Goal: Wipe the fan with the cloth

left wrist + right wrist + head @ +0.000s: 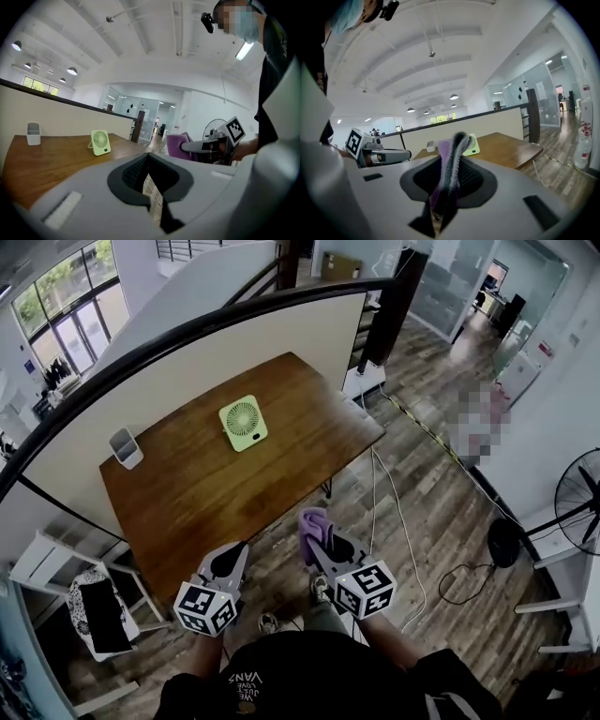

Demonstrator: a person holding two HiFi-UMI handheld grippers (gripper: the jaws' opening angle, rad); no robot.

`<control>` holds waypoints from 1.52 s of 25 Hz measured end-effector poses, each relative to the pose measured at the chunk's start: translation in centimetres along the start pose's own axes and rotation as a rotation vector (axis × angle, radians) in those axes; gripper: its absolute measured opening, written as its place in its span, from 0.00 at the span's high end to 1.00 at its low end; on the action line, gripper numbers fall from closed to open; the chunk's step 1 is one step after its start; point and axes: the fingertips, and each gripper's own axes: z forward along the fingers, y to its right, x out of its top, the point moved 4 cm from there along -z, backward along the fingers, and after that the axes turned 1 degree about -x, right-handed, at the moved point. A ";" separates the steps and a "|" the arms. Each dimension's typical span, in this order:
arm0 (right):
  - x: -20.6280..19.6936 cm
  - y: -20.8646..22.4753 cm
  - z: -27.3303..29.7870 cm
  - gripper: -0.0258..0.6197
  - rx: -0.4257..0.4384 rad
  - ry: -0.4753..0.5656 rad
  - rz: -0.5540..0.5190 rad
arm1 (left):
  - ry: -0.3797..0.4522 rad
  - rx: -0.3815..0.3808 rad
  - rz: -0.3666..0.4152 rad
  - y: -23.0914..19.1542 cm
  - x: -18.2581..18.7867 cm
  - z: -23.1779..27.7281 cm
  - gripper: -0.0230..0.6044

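**Position.** The fan (243, 422) stands upright on the wooden table (216, 502), propped on its small rear stand, towards the far middle of the top. Both grippers are held short of the table's near edge, over the floor and well apart from the fan. No wiping contact has been made.

**Grippers.** The left gripper (236, 554) is seen with its jaws pressed together and nothing between them. The right gripper (323, 538) is pinching the purple cloth (313, 524). The cloth is bunched into a narrow fold that stands up out of the jaws.

**Risks noted.**
- The fan is judged light and only lightly braced. If it is pressed from the front with the cloth, it could be pushed backwards or tipped over its stand.
- With the left gripper closed, the fan cannot be steadied until those jaws are opened.
- Little cloth appears to be exposed past the right jaws. The grille could be struck by hard plastic rather than fabric.
- Loose fibres could be caught in the grille slots, and the fan dragged along when the cloth is drawn away.
- The white container (125, 447) sits near the far left corner, well apart from the fan, and is judged unlikely to be disturbed.
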 end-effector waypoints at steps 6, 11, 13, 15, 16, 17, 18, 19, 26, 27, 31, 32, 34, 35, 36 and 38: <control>1.2 4.8 3.0 0.82 0.134 -0.069 -0.061 | 0.040 0.120 -0.040 0.2 0.9 4.1 0.94; 2.3 8.3 5.3 0.82 0.235 -0.074 -0.101 | 0.074 0.215 -0.055 0.1 1.3 7.7 0.94; 2.4 9.5 5.9 0.81 0.272 -0.084 -0.109 | 0.080 0.255 -0.064 0.2 1.2 8.8 0.94; 2.4 10.3 6.2 0.82 0.310 -0.092 -0.120 | 0.086 0.300 -0.072 0.3 1.0 9.4 0.94; 2.6 10.8 6.4 0.81 0.327 -0.094 -0.126 | 0.092 0.324 -0.076 0.3 0.9 9.6 0.94; 2.7 11.2 6.6 0.81 0.341 -0.096 -0.132 | 0.098 0.346 -0.081 0.3 0.9 9.8 0.94; 2.8 11.7 7.0 0.82 0.352 -0.098 -0.137 | 0.103 0.367 -0.085 0.2 1.0 9.9 0.94; 3.0 12.1 7.4 0.82 0.361 -0.100 -0.140 | 0.105 0.386 -0.090 0.0 1.0 10.1 0.94; 3.4 13.2 10.5 0.81 0.406 -0.119 -0.124 | 0.090 0.470 -0.112 -2.2 1.2 10.0 0.94; 3.6 13.3 11.1 0.81 0.407 -0.120 -0.123 | 0.090 0.473 -0.110 -2.7 1.3 10.3 0.94; 4.3 13.7 13.9 0.81 0.393 -0.123 -0.127 | 0.068 0.455 -0.105 -5.8 1.7 11.9 0.94; 4.5 13.9 14.6 0.82 0.385 -0.126 -0.130 | 0.064 0.448 -0.106 -6.6 1.8 12.4 0.94; 4.8 14.2 16.1 0.82 0.372 -0.133 -0.135 | 0.056 0.434 -0.099 -8.3 2.1 13.5 0.94; 4.9 14.4 16.8 0.82 0.368 -0.137 -0.138 | 0.052 0.427 -0.094 -9.2 2.3 14.0 0.94; 5.1 14.5 17.5 0.81 0.363 -0.142 -0.142 | 0.049 0.423 -0.090 -10.0 2.5 14.4 0.94; 5.3 14.9 19.1 0.81 0.349 -0.151 -0.146 | 0.045 0.415 -0.085 -11.8 2.8 15.4 0.94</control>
